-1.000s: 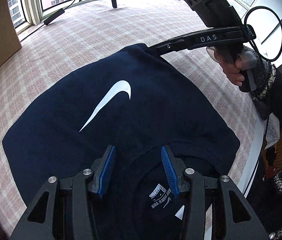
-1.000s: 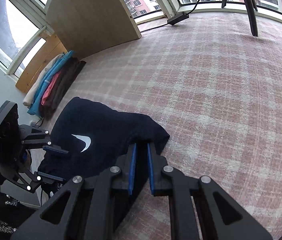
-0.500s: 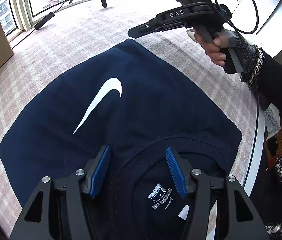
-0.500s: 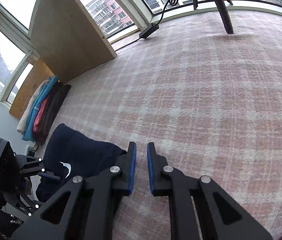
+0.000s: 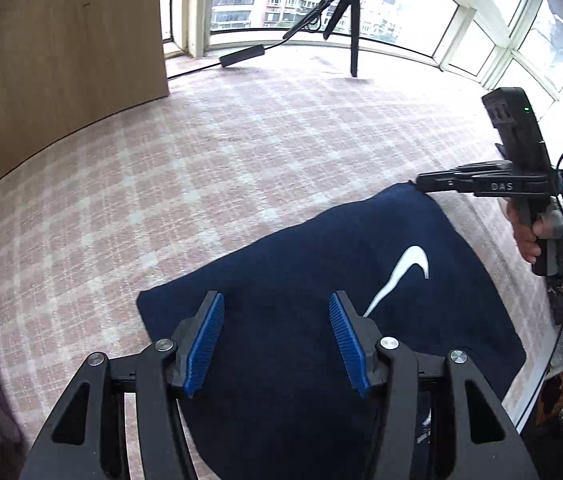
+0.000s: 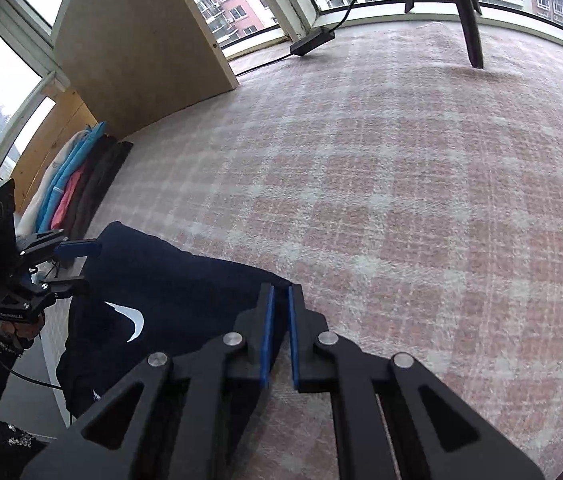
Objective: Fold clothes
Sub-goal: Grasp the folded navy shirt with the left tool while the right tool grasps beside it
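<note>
A navy shirt [image 5: 321, 280] with a white swoosh lies folded on the pink plaid cloth surface. It also shows in the right wrist view [image 6: 169, 284]. My left gripper [image 5: 277, 308] is open and empty, above the shirt's near left part. My right gripper [image 6: 278, 296] is shut with a narrow gap and holds nothing; its tips sit at the shirt's far corner. In the left wrist view the right gripper [image 5: 425, 182] is at that far corner. In the right wrist view the left gripper [image 6: 81, 266] hangs open at the shirt's left edge.
A wooden panel [image 5: 53, 68] stands at the back left. A tripod [image 5: 351, 28] and a black power brick [image 5: 241, 55] are by the windows. A stack of folded clothes [image 6: 69, 188] lies at the left along the wall.
My left gripper has swung left and up, from the collar to the shirt's left part. My right gripper let go of the corner, lifted away, then came back down to it.
</note>
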The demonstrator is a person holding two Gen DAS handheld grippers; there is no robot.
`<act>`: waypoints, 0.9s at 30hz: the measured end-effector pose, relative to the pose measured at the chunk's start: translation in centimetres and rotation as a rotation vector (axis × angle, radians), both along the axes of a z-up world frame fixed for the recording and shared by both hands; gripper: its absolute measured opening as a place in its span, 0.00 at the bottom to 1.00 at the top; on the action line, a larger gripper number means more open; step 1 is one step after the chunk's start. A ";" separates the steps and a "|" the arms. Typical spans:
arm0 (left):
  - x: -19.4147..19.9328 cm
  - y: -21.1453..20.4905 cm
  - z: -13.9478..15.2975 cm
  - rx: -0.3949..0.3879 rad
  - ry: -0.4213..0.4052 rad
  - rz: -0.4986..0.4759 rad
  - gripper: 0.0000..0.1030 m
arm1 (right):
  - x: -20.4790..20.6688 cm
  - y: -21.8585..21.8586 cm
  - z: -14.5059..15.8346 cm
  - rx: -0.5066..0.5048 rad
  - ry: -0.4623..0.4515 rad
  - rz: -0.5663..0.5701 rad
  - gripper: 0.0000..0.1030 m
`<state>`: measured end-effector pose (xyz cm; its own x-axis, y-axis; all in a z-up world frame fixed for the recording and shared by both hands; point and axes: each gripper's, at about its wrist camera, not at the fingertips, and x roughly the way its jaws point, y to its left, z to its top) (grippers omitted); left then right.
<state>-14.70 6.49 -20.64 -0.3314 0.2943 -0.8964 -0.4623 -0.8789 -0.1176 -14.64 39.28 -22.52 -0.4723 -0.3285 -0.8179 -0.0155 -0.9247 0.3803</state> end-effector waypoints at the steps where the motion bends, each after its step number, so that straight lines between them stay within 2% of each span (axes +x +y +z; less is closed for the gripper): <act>1: -0.5 -1.3 -0.1 0.010 -0.014 0.034 0.52 | 0.5 0.2 0.5 -0.008 0.002 -0.006 0.11; 3: -0.5 -3.8 0.7 0.065 -0.022 0.100 0.50 | 1.5 0.3 1.7 -0.036 0.013 -0.010 0.11; 5: 0.7 -5.7 2.1 0.060 0.028 0.141 0.50 | 2.7 -0.6 3.3 -0.016 0.034 -0.003 0.14; 6: 1.4 -6.7 2.7 0.064 0.036 0.158 0.50 | 3.3 -1.0 3.9 -0.008 0.043 -0.002 0.21; 7: 2.1 -7.6 3.1 0.094 0.020 0.172 0.51 | 4.1 -1.4 4.3 -0.017 0.045 -0.001 0.34; 9: 3.7 -8.9 3.4 0.183 -0.030 0.201 0.52 | 5.5 -1.9 4.5 -0.067 0.044 -0.013 0.46; 14: 7.5 -9.1 1.8 0.211 -0.074 0.220 0.52 | 8.2 -4.0 2.4 -0.075 -0.014 -0.069 0.47; 18: 8.4 -8.8 -0.7 0.225 -0.138 0.226 0.52 | 9.2 -5.4 0.7 -0.064 -0.055 -0.075 0.47; 21: 8.7 -7.6 -1.6 0.200 -0.137 0.201 0.53 | 9.6 -6.6 0.2 -0.016 -0.039 -0.065 0.47; 27: 9.7 -4.0 -1.5 0.114 -0.094 0.096 0.55 | 10.1 -9.7 0.2 0.208 0.019 -0.018 0.47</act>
